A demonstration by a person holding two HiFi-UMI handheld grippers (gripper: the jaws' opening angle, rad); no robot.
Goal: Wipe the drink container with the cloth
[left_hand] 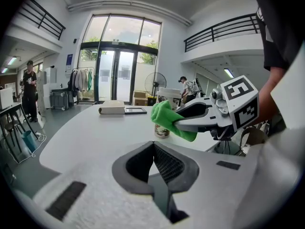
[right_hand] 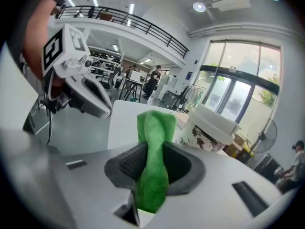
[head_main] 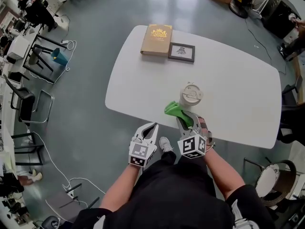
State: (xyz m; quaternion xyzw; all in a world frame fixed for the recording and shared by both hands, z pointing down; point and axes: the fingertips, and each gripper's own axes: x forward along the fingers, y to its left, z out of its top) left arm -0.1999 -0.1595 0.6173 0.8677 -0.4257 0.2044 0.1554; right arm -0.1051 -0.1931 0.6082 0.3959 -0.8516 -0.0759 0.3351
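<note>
Left gripper (head_main: pixel 151 126) at the near edge of the table (head_main: pixel 238 80), jaws shut together, nothing between them. Just right of it, green cloth (head_main: pixel 174 110) sticking out ahead of the right gripper (head_main: pixel 185 120), jaws clamped on its fold. Cup (head_main: pixel 191 95) upright on the table, lid on, close behind the cloth; contact between them not clear.

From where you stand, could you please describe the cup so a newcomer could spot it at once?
On the white table, look near the front edge, just past the right gripper holding a green cloth. The cup stands upright there with a white lid; it is the only round thing, while the book and picture frame lie flat at the far edge.
</note>
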